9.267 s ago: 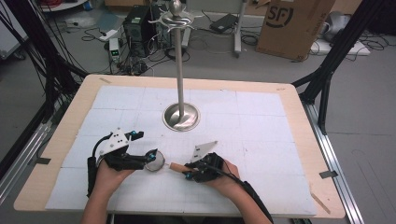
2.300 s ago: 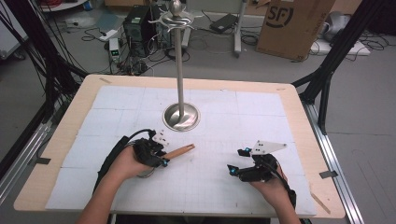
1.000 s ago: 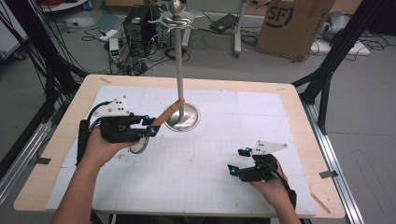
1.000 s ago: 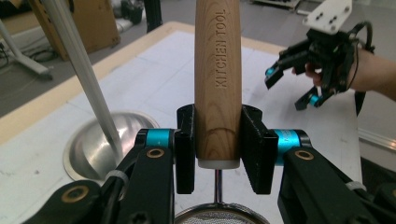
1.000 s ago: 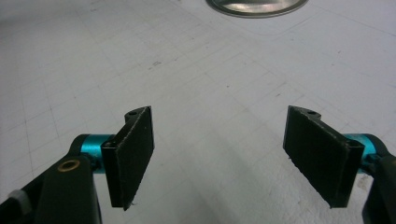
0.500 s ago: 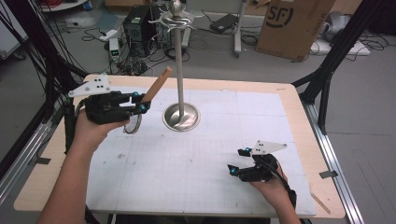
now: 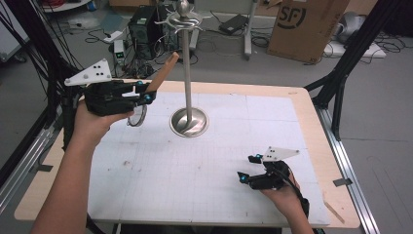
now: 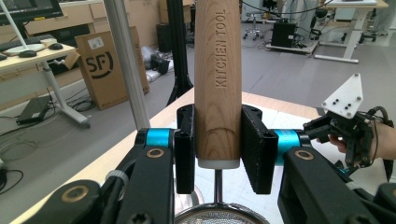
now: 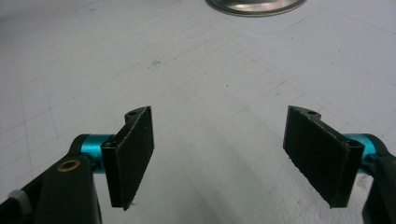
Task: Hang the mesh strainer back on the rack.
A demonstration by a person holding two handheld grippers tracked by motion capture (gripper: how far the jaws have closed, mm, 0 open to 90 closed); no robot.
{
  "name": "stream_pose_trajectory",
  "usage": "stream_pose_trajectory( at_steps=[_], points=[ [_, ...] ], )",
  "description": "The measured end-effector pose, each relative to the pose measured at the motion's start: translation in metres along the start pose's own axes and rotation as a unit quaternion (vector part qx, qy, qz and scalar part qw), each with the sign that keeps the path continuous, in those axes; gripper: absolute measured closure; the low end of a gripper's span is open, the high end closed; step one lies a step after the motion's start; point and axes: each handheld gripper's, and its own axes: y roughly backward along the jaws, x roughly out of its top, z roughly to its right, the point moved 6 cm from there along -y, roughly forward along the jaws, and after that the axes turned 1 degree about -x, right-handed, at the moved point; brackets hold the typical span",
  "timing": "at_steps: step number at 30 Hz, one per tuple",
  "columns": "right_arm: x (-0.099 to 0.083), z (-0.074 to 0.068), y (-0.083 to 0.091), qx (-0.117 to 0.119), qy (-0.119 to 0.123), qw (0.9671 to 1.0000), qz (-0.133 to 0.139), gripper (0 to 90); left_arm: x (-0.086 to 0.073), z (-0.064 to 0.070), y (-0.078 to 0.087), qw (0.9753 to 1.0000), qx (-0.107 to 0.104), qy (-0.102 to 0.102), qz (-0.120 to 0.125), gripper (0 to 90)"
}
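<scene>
My left gripper [image 7: 141,92] is raised above the table's left side, shut on the wooden handle [image 7: 163,72] of a small metal strainer [image 7: 138,116]. The handle points up toward the steel hook stand [image 7: 186,68]; the mesh bowl hangs below the jaws. In the left gripper view the handle [image 8: 217,79], stamped KITCHEN TOOL, is clamped between both pads, with the strainer's rim [image 8: 219,217] at the bottom. My right gripper [image 7: 246,168] rests low on the white mat [image 7: 195,165] at the front right, open and holding nothing; its pads [image 9: 133,154] stand wide apart.
The stand's round base [image 7: 189,122] sits mid-table, and its rim [image 9: 254,5] shows at the top of the right gripper view. Hooks [image 7: 182,19] crown the pole. A cardboard box [image 7: 304,27], cables and equipment lie on the floor beyond the table.
My left gripper has lifted the strainer off the mat, up and leftward, with the handle now tilted toward the pole. The right gripper has stayed put since moving to the front right.
</scene>
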Motion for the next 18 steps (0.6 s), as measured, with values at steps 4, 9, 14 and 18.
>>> stream_pose_trajectory(
  at_steps=[4, 9, 14, 18],
  points=[
    [0.000, 0.000, 0.000, -0.001, 0.000, 1.0000, 0.000, 24.0, 0.010, -0.009, 0.003, 1.0000, 0.006, 0.002, 0.005, 68.8],
    [-0.001, 0.001, 0.000, 0.000, -0.002, 1.0000, 0.000, 24.0, 0.020, -0.023, 0.010, 0.9998, 0.014, 0.007, 0.013, 68.8],
    [-0.001, 0.000, 0.000, 0.000, 0.000, 1.0000, -0.001, 24.0, 0.027, -0.042, 0.015, 0.9996, 0.020, 0.012, 0.019, 68.8],
    [-0.001, 0.001, 0.000, 0.000, -0.003, 1.0000, 0.000, 24.1, 0.030, -0.053, 0.017, 0.9994, 0.028, 0.014, 0.016, 68.9]
  ],
)
